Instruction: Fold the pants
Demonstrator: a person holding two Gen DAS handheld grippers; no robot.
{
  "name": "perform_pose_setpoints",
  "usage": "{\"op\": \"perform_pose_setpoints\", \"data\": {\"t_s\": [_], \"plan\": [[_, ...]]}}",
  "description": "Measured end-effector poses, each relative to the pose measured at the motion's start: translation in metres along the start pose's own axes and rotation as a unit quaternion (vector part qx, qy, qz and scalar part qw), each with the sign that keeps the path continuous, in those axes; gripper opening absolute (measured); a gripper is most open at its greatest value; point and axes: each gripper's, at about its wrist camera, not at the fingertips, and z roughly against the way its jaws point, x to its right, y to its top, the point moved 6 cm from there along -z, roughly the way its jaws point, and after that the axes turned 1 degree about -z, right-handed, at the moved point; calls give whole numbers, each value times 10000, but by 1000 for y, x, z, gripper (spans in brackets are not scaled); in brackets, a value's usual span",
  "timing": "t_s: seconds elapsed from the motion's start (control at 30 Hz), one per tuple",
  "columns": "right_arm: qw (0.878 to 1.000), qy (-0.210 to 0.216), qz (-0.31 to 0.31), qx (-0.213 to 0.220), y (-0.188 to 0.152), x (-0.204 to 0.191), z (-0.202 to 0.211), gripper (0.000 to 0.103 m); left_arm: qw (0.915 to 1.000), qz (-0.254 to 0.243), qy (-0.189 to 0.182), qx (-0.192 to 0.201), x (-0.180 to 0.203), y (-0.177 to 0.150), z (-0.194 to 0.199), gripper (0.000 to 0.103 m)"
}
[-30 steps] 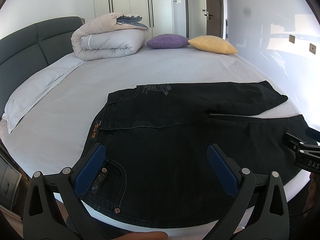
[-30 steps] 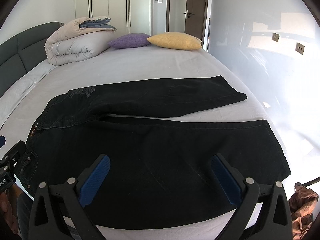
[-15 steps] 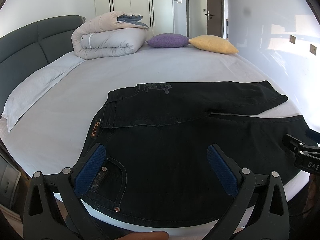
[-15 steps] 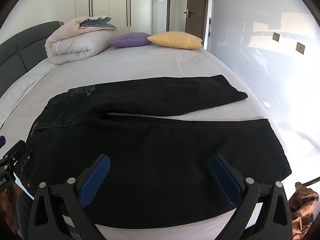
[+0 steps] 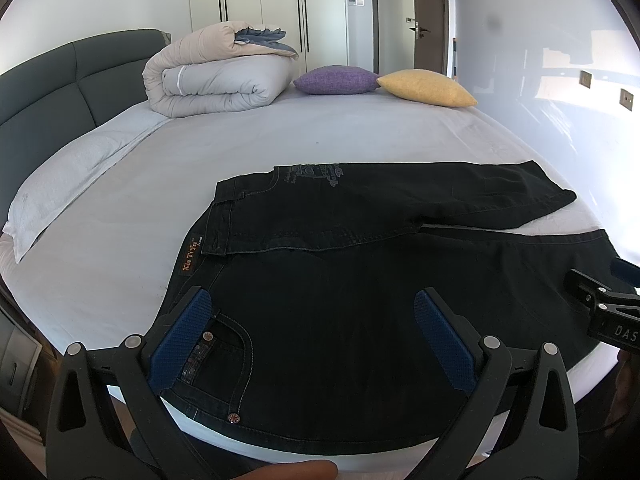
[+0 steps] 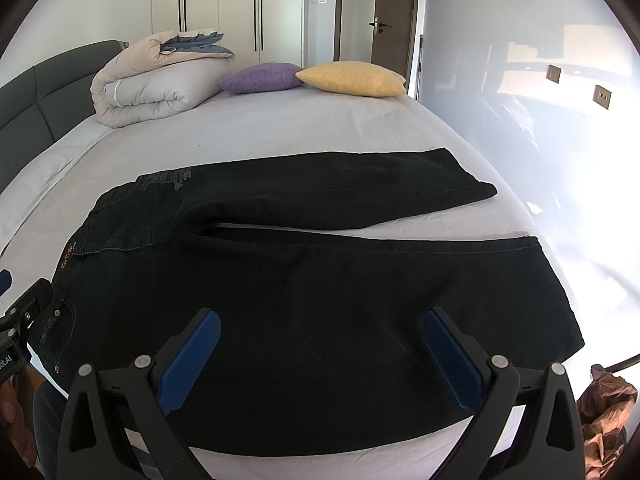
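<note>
Both tongs stand wide open with nothing between their blue pads, each held low at the near edge of the bed and pointing across it. On the left gripper the left pad hangs over the front pocket of the pants, and the right pad hangs over the dark cloth further along; whether either touches the cloth cannot be told. A fingertip shows at the bottom edge of the left view, under the gripper's frame. The right gripper is held the same way, level and spread, its pads over the lower leg of the pants. Each gripper shows at the edge of the other's view, so the two are side by side along the near edge of the bed.

Covered by a pale sheet, the bed fills most of both views, with a dark padded headboard at its left end. The pants, black jeans, lie flat across the near half of the bed, waist toward the headboard and hems away from it. One leg runs along the near edge; the other lies beyond it, angled slightly apart, with a thin strip of sheet between them.

At the far side of the bed, nearest the headboard, sits a folded duvet. Beside it lie a purple cushion and then a yellow cushion, touching. A white pillow lies flat along the headboard.
</note>
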Motion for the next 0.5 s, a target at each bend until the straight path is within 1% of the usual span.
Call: {"op": "perform_pose_setpoints", "data": {"t_s": [0.2, 0.3, 0.37, 0.5], "plan": [[10000, 2, 1, -6, -1, -1, 0, 103, 10000, 8, -36, -37, 0, -4, -3, 103], [10000, 8, 22, -24, -2, -3, -1, 103, 9999, 90, -68, -36, -2, -7, -6, 103], [10000, 10, 41, -45, -3, -3, -3, 103, 9996, 203, -164, -75, -4, -11, -9, 103], [9999, 20, 94, -124, -2, -3, -10, 103, 9975, 377, -476, -348, -8, -18, -19, 103]]}}
